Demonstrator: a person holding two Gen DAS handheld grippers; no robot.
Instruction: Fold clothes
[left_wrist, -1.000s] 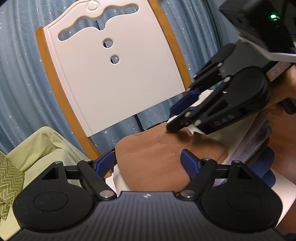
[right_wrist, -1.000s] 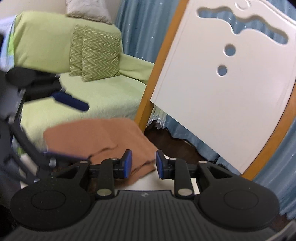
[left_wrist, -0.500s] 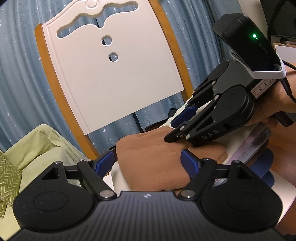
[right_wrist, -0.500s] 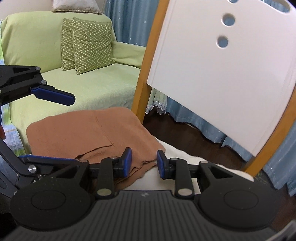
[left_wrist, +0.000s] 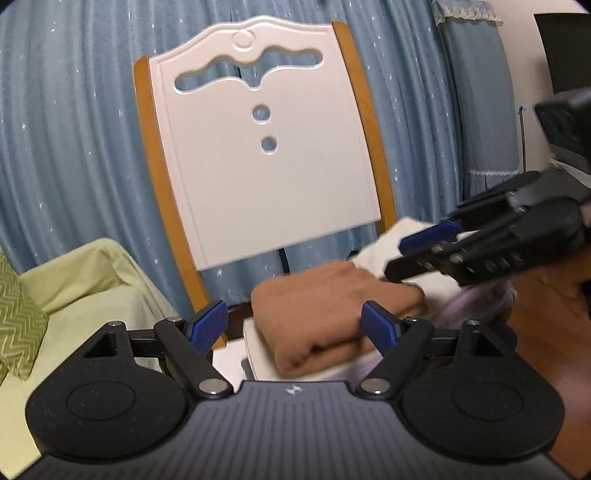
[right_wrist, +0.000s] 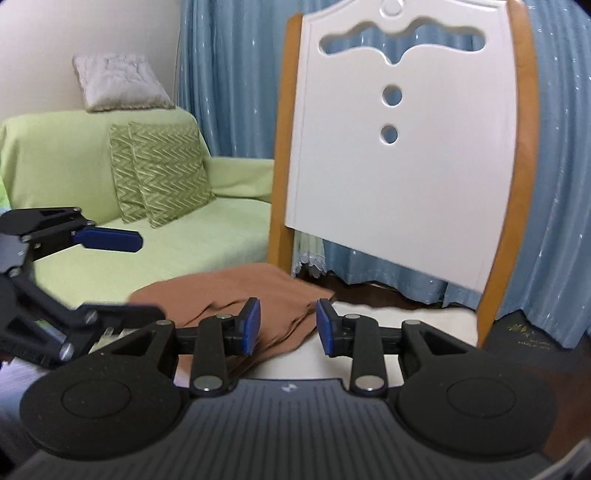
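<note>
The folded brown garment (left_wrist: 332, 306) lies on a white cushioned seat (right_wrist: 388, 325), its far end near the seat's back edge by the white chair back (left_wrist: 266, 158). In the right wrist view its layered hem reaches toward the seat's front edge. The left gripper (left_wrist: 291, 325) hovers over the garment's near end, its 2 blue pads spread wide, clasping nothing. The right gripper (right_wrist: 288, 325) is parted too, empty, just above the hem. A green sofa (right_wrist: 184, 243) with 2 zigzag cushions (right_wrist: 162, 173) stands left; blue curtains (left_wrist: 74, 147) hang behind.
</note>
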